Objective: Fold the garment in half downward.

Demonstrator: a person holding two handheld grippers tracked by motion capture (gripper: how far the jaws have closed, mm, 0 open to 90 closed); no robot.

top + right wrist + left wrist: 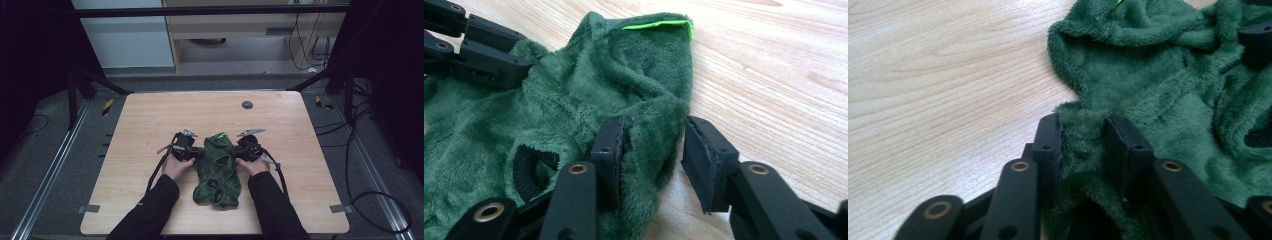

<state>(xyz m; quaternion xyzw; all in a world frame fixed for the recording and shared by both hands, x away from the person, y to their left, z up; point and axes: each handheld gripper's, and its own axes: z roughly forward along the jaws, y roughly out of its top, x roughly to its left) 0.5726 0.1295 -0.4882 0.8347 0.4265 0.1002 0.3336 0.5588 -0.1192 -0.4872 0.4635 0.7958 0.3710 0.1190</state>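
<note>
Fleece garment (218,167) folds hide its underside between both grippers.

The green garment (1148,70) is soft, fuzzy cloth, like a fluffy blanket, and it does not shine. One edge has a thin strip of bright, smooth green trim (659,24). The desk (150,120) is pale wood with wavy grain lines, smooth and a little shiny. The left claw (1083,140) and the right claw (651,145) look like black, matt plastic, with small round rings of gold-coloured metal.
</note>
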